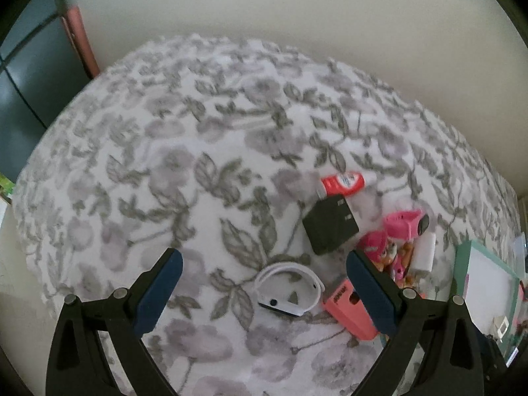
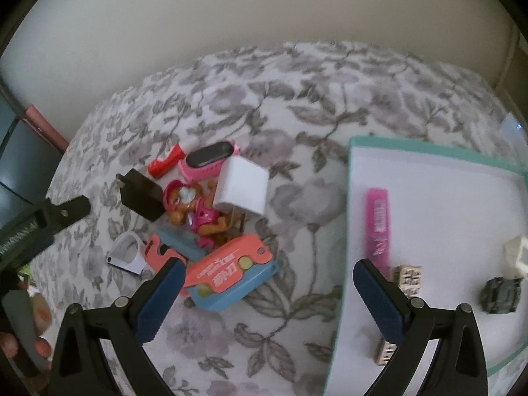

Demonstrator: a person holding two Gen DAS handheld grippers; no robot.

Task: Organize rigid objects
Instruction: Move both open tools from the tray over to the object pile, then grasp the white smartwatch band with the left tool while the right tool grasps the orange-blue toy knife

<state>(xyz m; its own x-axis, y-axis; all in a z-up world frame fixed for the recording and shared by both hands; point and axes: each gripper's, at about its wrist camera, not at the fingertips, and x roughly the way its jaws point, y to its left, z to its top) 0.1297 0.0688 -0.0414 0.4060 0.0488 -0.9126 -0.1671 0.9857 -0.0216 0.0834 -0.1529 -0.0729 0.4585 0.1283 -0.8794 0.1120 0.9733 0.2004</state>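
Observation:
A pile of small objects lies on the floral bedspread (image 2: 297, 105): a white charger block (image 2: 241, 188), a black adapter (image 2: 140, 196), a pink smartwatch (image 2: 209, 161), a red tube (image 2: 165, 165), a pink and brown toy figure (image 2: 198, 213), a coral and blue box (image 2: 231, 274) and a white band (image 2: 127, 254). A teal-rimmed white tray (image 2: 429, 156) at the right holds a pink tube (image 2: 379, 224), small cream blocks (image 2: 407, 279) and a dark lump (image 2: 501, 295). My right gripper (image 2: 269, 300) is open and empty between pile and tray. My left gripper (image 1: 264, 293) is open above the white band (image 1: 288, 293).
The left wrist view shows the black adapter (image 1: 330, 229), the red tube (image 1: 343, 181), a coral piece (image 1: 349, 313) and the tray (image 1: 488, 277) at the right. A pale wall (image 2: 264, 16) runs behind the bed. A dark cabinet (image 1: 29, 82) stands at the far left.

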